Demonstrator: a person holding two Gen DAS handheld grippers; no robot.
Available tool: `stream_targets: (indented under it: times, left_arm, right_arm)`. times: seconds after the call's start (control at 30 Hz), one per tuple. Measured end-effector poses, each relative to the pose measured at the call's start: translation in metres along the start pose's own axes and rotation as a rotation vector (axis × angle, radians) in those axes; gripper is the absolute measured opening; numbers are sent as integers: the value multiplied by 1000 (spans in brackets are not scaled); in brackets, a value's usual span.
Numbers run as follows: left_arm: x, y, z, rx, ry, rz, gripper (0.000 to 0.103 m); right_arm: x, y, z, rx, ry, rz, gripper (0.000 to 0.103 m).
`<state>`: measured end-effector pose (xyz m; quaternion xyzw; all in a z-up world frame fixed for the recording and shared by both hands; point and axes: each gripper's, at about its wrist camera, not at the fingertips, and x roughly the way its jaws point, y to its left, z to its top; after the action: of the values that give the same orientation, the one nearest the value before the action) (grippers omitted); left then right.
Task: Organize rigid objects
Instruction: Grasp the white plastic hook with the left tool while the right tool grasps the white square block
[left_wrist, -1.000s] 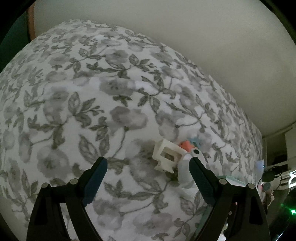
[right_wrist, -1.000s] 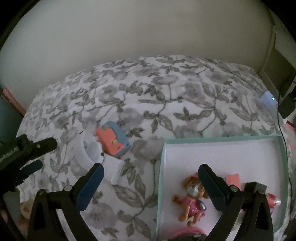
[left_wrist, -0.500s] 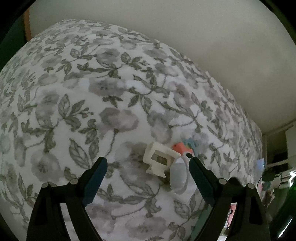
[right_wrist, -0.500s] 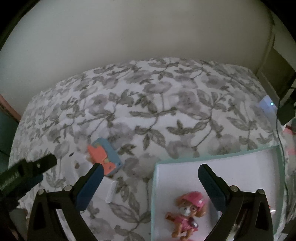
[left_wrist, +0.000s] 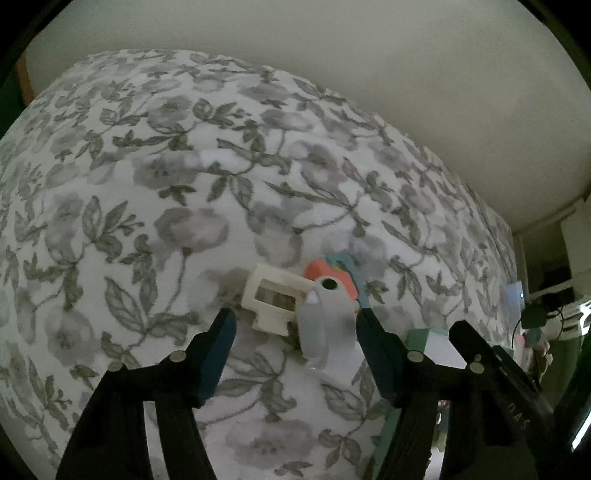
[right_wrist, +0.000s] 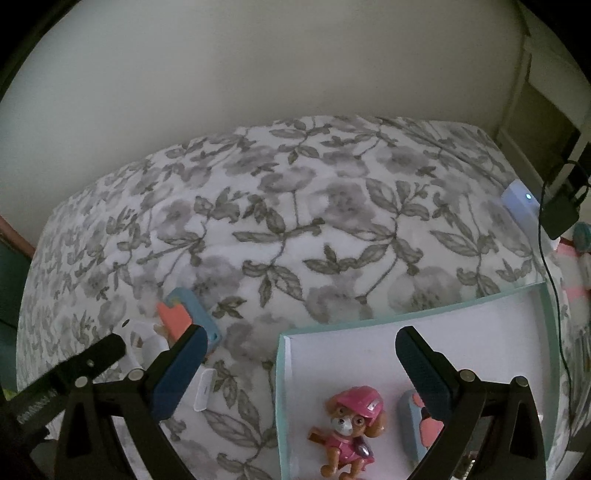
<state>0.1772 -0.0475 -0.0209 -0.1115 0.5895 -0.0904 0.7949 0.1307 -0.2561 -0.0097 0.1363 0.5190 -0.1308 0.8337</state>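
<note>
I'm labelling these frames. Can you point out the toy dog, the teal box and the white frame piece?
toy dog (right_wrist: 355, 406): right wrist view, on its pink helmet.
teal box (right_wrist: 281, 373): right wrist view, on its left wall.
white frame piece (left_wrist: 271, 284): left wrist view, on its top bar.

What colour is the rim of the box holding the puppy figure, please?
Pale teal rim with a white inside, clearest in the right wrist view.

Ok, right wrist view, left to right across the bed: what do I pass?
Left gripper → orange-blue toy → white clip → tray → pup figure → white box
</note>
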Motion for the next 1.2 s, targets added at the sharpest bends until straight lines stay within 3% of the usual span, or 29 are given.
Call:
stream_targets:
  times: [0.1, 0.33, 0.67, 0.9, 1.2]
  left_arm:
    - [3, -4, -1, 12, 13, -9, 61]
    - [7, -13, -4, 46, 20, 0, 53]
    - [10, -14, -6, 55, 32, -13, 19]
    - [6, -2, -4, -2, 24, -23, 19]
    - [-7, 41, 4, -101, -20, 57, 19]
  right_arm:
    - [-1, -1, 0, 0, -3, -4, 103]
    - [0, 2, -1, -12, 1, -8, 103]
    - [1, 11, -3, -34, 4, -4, 103]
    - [2, 20, -6, -49, 6, -3, 103]
    - [7, 50, -17, -125, 25, 48, 102]
